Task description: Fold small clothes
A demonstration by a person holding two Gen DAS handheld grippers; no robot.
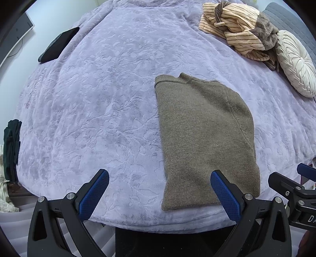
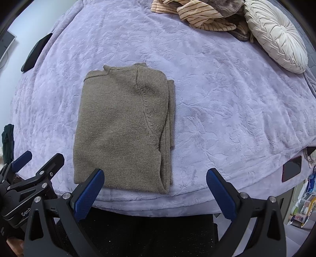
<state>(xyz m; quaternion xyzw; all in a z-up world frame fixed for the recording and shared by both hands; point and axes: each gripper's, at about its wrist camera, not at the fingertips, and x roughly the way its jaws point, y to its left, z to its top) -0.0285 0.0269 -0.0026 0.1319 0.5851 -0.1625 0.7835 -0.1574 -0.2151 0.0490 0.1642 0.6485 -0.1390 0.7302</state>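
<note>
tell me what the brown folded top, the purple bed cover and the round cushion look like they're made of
Brown folded top: looks like a fine knit, maybe wool or a blend; small even stitches, matte fuzzy surface, a visible seam line.
Purple bed cover: seems plush fleece or velvet; embossed leaf pattern, soft sheen.
Round cushion: probably velvet; pleats radiating from the centre, slight lustre.

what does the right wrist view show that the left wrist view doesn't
Only the right wrist view shows the sweater's stacked folded layers along its right edge and a dark flat phone-like object. Only the left wrist view shows the grey quilted surface beyond the bed. Both show the olive-brown knitted sweater, the round cream pleated cushion and both open grippers.
</note>
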